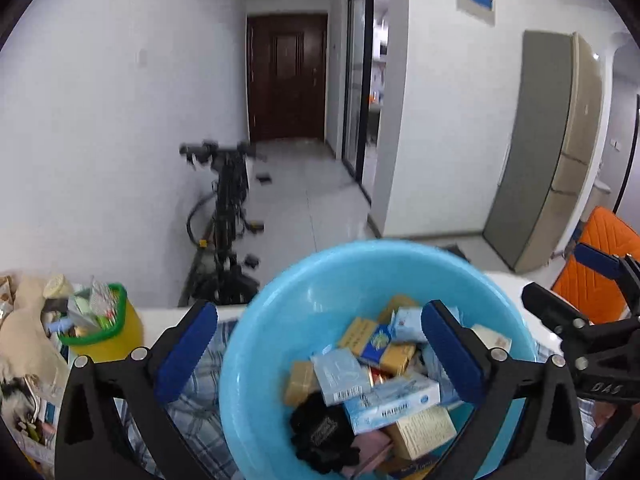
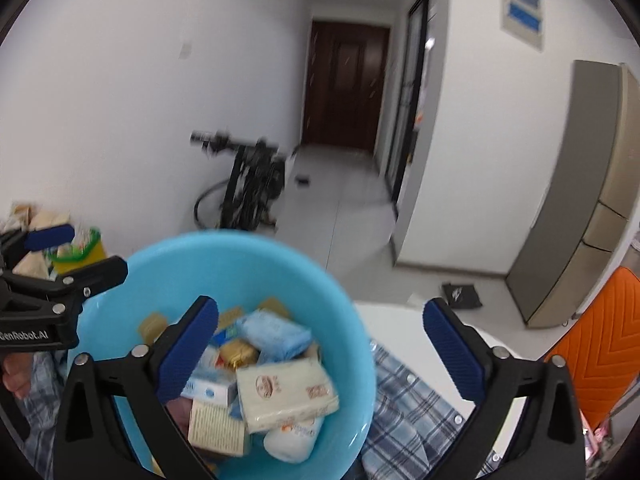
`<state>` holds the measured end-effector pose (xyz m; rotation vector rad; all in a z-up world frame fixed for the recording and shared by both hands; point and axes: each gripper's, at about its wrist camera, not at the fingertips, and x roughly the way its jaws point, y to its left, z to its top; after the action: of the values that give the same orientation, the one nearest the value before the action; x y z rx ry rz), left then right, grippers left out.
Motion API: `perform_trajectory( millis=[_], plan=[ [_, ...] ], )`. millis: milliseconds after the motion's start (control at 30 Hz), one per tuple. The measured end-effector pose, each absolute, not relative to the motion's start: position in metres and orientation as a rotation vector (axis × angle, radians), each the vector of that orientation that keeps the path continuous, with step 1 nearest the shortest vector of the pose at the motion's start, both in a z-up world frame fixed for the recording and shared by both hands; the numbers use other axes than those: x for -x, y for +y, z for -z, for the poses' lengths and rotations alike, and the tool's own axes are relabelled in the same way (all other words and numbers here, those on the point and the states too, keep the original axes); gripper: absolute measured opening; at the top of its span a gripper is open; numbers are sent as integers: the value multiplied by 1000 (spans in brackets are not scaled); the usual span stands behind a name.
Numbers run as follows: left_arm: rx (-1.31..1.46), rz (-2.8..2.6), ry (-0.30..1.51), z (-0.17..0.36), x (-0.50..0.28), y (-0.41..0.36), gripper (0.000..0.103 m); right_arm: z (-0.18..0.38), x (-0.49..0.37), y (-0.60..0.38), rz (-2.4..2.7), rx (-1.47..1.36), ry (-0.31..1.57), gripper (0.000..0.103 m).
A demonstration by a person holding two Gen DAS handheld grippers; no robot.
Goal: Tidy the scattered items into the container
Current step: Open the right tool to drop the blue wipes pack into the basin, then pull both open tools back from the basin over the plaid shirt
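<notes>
Blue plastic basin [image 1: 280, 320]: packed with small boxes [image 1: 394, 400] and tissue packs [image 2: 286, 394], lying just ahead of both tools. Left gripper [image 1: 320, 354] and right gripper [image 2: 320, 354]: spread wide, nothing held, judged released after depositing.

A glossy, smooth blue plastic basin [image 1: 280, 320] holds printed cardboard boxes [image 1: 394, 404] and a plastic-wrapped tissue pack [image 2: 286, 394], resting on soft plaid cloth [image 2: 412, 412].
</notes>
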<state>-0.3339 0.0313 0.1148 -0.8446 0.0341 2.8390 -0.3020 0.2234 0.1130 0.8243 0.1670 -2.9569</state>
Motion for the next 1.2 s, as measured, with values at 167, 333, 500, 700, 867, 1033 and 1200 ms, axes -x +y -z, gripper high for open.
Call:
perform_trajectory(
  millis=[167,333,500,700,867,1033,1200],
  plan=[
    [818,-2832,-28,-118,329,26,103,-124,295,234,2947,-759,54,103],
    [762,-2863,-25,-129,298,20,103,-130,277,242,2941,-740,-12,103],
    [792,-2857,-92,-137,261,7,103,-134,243,244,2965,-721,-5,103],
    [731,-2913,127,-142,187,18,103,-143,178,240,2947,-694,29,103],
    [681,-2841,78,-149,128,22,103,-157,110,235,2933,-551,28,103],
    [600,-2848,198,-154,80,29,103,-169,64,236,2882,-487,9,103],
    [615,-2846,105,-159,75,22,103,-167,58,234,2924,-466,39,103]
  ],
)
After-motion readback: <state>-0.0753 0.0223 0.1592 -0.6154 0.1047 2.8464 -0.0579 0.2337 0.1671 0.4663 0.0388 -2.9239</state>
